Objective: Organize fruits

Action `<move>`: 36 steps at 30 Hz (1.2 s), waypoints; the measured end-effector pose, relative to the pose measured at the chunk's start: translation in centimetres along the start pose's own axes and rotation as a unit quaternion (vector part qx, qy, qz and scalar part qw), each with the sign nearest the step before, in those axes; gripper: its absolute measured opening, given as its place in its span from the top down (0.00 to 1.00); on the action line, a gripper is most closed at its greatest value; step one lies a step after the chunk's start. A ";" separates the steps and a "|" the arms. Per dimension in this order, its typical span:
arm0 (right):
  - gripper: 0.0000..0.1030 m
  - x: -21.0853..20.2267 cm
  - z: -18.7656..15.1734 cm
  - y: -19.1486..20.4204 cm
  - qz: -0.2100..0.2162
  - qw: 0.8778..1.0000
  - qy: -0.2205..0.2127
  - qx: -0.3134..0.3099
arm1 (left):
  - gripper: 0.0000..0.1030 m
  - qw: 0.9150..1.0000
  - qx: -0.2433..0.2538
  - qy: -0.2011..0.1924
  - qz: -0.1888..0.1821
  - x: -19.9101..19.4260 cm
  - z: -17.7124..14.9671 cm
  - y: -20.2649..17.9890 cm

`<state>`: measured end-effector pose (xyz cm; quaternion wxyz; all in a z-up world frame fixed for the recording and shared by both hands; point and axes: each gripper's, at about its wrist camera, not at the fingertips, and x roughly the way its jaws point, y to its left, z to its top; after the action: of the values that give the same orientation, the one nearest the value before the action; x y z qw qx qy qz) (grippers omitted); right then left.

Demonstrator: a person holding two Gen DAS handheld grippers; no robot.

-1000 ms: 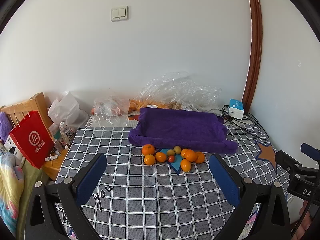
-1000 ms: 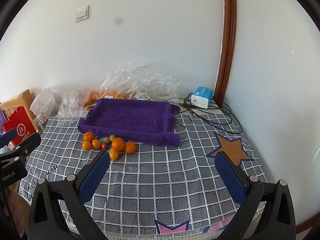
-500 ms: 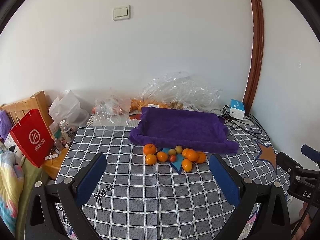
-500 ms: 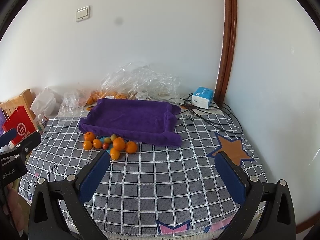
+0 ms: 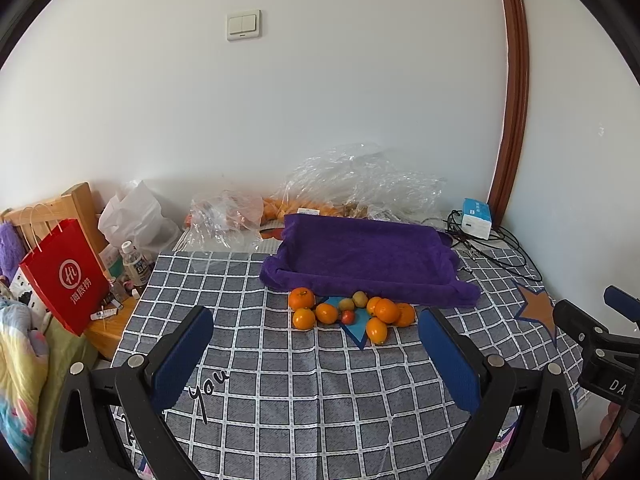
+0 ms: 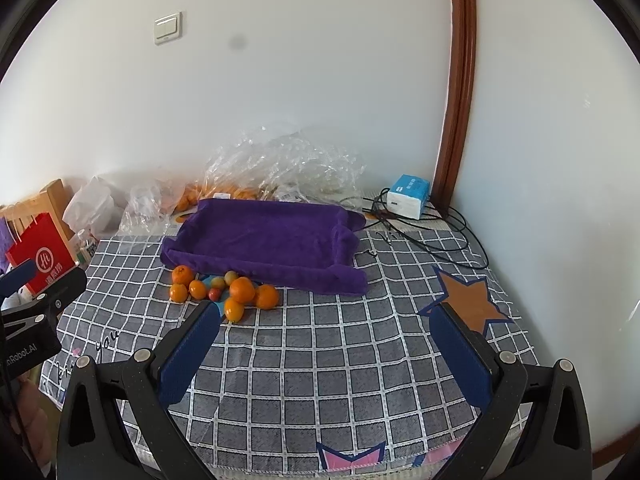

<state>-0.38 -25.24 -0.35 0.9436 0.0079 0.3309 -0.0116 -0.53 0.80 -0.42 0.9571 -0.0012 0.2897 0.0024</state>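
A cluster of fruit (image 5: 348, 314) (image 6: 226, 288) lies on the grey checked tablecloth: several oranges, two small green fruits and one small red one. Just behind it sits a purple cloth tray (image 5: 368, 258) (image 6: 264, 240) with nothing in it. My left gripper (image 5: 316, 344) hangs open above the near cloth, well short of the fruit, nothing between its blue pads. My right gripper (image 6: 324, 340) is open too, farther right; its left pad (image 6: 192, 354) shows just below the nearest orange (image 6: 234, 310).
Crumpled clear plastic bags (image 5: 360, 184) with more oranges lie by the wall behind the tray. A white-blue box (image 6: 408, 196) and black cables (image 6: 440, 232) sit at the back right. A red paper bag (image 5: 66, 276), bottles and a white bag stand off the table's left edge.
Both grippers have drifted slightly; the fruit and tray sit a little lower in the left view. Nothing was picked up, and both stay open.
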 end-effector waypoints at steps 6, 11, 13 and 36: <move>0.00 0.2 0.1 0.4 -0.002 1.000 -0.002 -0.004 | 0.00 1.000 -0.003 0.000 -0.001 0.4 0.1 0.1; 0.00 0.9 0.2 0.8 0.005 1.000 -0.004 -0.008 | 0.00 1.000 -0.005 -0.007 0.000 1.1 0.2 0.1; 0.00 1.6 0.1 0.8 0.008 1.000 -0.002 -0.012 | 0.00 1.000 -0.004 -0.008 0.005 1.8 0.1 0.2; 0.27 18.7 -3.0 4.5 0.095 0.993 0.070 -0.013 | 0.08 0.993 -0.028 0.116 0.007 17.9 -6.2 6.7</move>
<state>12.45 -21.02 -14.34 0.9149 0.0284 0.3941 0.0831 10.91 7.54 -15.49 0.9165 -0.0261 0.3988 0.0174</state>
